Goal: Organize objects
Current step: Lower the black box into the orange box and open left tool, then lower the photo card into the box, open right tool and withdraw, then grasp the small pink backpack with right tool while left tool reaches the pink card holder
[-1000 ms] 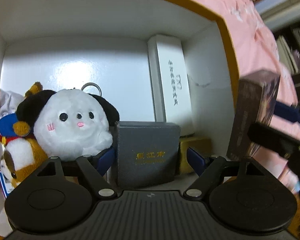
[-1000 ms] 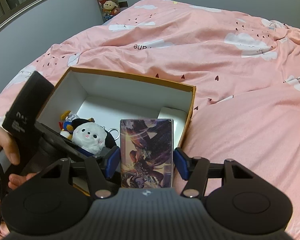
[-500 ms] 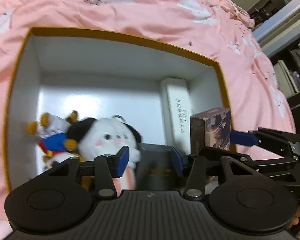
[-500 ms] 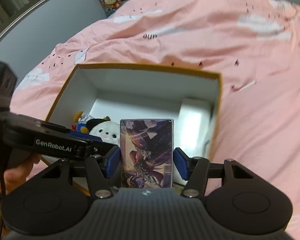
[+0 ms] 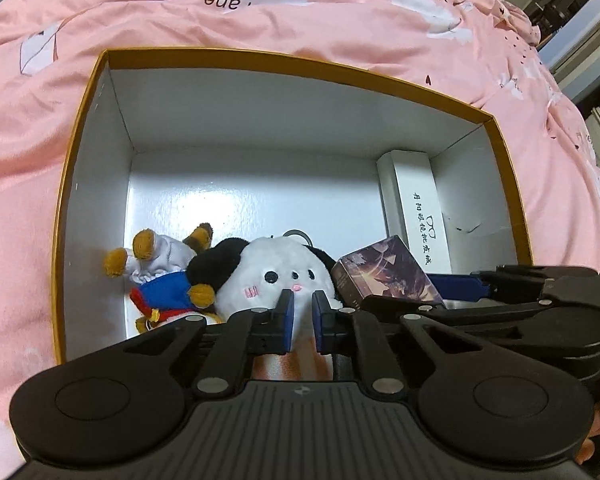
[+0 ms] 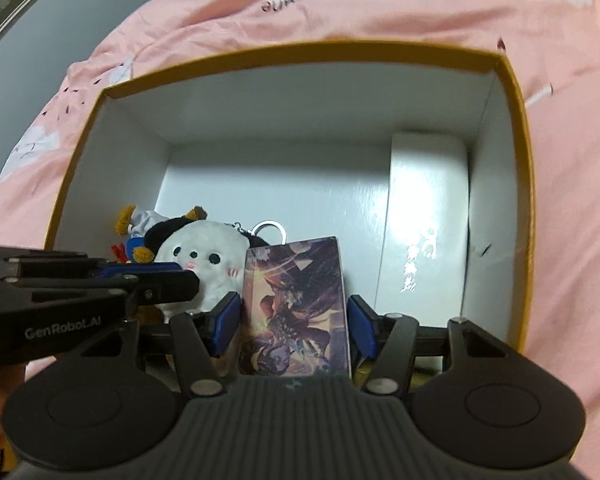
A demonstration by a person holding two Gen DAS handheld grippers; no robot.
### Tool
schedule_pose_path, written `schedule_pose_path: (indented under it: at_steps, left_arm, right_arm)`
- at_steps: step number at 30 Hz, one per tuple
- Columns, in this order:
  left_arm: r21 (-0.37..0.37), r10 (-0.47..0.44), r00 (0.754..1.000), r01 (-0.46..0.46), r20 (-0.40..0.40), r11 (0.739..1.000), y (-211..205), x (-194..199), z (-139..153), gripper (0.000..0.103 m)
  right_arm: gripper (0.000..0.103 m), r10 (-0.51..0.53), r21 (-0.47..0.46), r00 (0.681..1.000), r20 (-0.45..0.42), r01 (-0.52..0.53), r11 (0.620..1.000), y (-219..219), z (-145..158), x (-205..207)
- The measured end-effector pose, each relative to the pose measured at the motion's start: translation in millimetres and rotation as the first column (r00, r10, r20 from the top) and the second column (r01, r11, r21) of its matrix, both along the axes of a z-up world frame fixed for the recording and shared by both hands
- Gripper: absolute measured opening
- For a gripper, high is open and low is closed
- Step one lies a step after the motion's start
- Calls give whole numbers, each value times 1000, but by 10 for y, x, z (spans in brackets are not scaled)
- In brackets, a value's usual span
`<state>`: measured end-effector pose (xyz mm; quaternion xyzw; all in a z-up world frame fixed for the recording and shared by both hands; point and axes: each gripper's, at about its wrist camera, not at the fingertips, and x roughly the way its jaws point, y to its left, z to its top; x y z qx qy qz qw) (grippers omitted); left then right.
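Left wrist view: you are looking down into the orange-rimmed storage box, which sits on the pink bed cover. Going left to right along its near end, there is a small plush in a blue outfit against the left wall, then the round white plush with black ears, then the illustrated card box coming in from your other hand, and last the long white carton laid along the right wall.

The step in hand looks like placing the card box into the storage box, in the gap between the white plush and the white carton. Your next move calls for lowering it straight into that gap and only then letting go; keep it clear of the plush's key ring so it seats flat.

Your left gripper has its jaws drawn nearly together, with a narrow slit between the blue pads and nothing in it; it hangs just in front of the white plush, and I cannot tell whether it touches the fur. Your right gripper has its jaws set wide around the card box, which stands upright between them. The blur makes it hard to judge, but the pads appear to press both its sides, so it reads as gripped.
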<state>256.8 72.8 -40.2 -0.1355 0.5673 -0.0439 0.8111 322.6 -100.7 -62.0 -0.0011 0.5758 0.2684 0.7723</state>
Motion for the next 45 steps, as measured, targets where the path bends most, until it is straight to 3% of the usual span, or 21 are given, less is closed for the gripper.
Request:
schedule_pose_path:
  at_steps: [5,18,22,28,33,38,45]
  left_arm:
    - [-22,8,1000,-8,5,1000,27,-26,-12,16]
    - [-81,29,999,-27,16,996,96,-58,-20,19]
    - [-44,13,999,-11,47,999,47,-137,102,36]
    - [-13,-10,993,12,122,1000,11,-438,444,36]
    - [49,-12,988,5,153,999,71,-903,678,36]
    - [104,23,991,-37,130,994,145,-1420,684,36]
    - [174,18,999,-23,27,984,94,-1938,442,38]
  right_arm:
    - [60,-89,-18,994,-69,88,996,-3,-94,-43]
    - [60,-66,-63,991,-118,59,996,-16,-91,-117]
    - [61,-44,-63,998,-45,41,997,-20,71,-174]
    - [61,13,-28,992,129,-10,1000,-164,470,-442]
    - [61,60,84,960,272,-86,993,-229,736,-850]
    - [62,62,118,949,310,-103,988,-226,739,-1205]
    - [62,210,120,949,235,-243,963,-21,412,-1601]
